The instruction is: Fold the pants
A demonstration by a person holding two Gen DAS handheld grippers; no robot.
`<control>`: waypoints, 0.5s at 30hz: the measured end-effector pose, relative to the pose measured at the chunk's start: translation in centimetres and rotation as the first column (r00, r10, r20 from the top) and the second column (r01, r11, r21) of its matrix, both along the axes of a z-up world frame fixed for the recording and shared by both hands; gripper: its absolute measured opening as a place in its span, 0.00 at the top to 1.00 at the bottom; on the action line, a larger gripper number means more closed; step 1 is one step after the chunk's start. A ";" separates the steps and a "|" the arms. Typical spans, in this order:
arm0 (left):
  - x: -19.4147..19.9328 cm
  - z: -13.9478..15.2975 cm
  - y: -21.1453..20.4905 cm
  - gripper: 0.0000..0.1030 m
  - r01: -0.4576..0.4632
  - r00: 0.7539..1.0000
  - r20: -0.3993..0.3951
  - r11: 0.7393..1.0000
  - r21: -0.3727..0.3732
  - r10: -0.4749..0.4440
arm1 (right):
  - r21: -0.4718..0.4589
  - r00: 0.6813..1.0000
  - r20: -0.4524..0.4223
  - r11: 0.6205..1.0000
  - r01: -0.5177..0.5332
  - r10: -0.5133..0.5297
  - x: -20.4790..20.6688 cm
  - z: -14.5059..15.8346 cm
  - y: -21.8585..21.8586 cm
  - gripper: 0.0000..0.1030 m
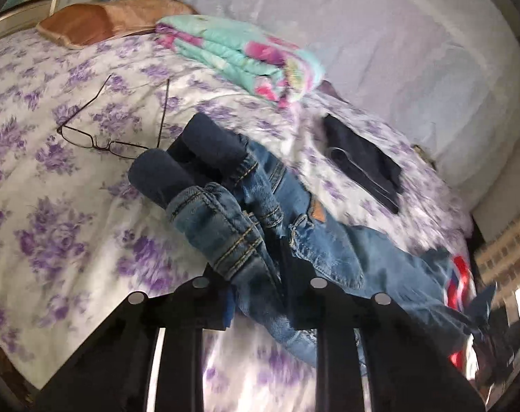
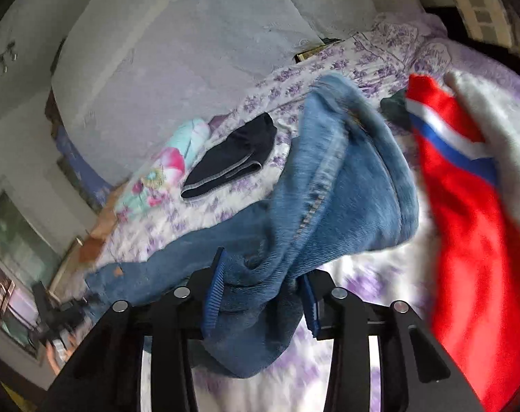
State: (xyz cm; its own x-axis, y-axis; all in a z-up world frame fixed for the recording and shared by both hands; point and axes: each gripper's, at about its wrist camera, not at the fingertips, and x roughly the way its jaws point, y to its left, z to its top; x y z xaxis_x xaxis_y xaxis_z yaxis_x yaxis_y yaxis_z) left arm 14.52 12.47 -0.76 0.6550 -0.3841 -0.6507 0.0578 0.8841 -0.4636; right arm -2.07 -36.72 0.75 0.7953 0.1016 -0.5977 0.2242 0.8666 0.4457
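Note:
Small blue jeans [image 1: 260, 226] with dark knit cuffs hang bunched above a purple-flowered bedsheet [image 1: 54, 206]. My left gripper [image 1: 256, 295] is shut on the jeans near the leg ends, with the cuffs sticking out past the fingers. My right gripper [image 2: 263, 295] is shut on another part of the same jeans [image 2: 328, 199], with denim bunched between its blue pads [image 2: 213, 295]. The cloth stretches between the two grippers and is lifted off the bed.
On the bed lie eyeglasses [image 1: 112, 137], a folded floral blanket [image 1: 242, 58], a brown pillow [image 1: 102, 20], a folded dark garment [image 1: 363, 164] and a red, white and blue garment [image 2: 466, 223]. A wall runs behind the bed.

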 end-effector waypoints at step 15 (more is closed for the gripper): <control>-2.2 -5.7 1.9 0.68 0.037 0.997 -0.074 0.999 -0.015 -0.038 | 0.047 0.982 -0.136 0.990 0.137 -0.129 -8.7 -6.7 -4.0 0.46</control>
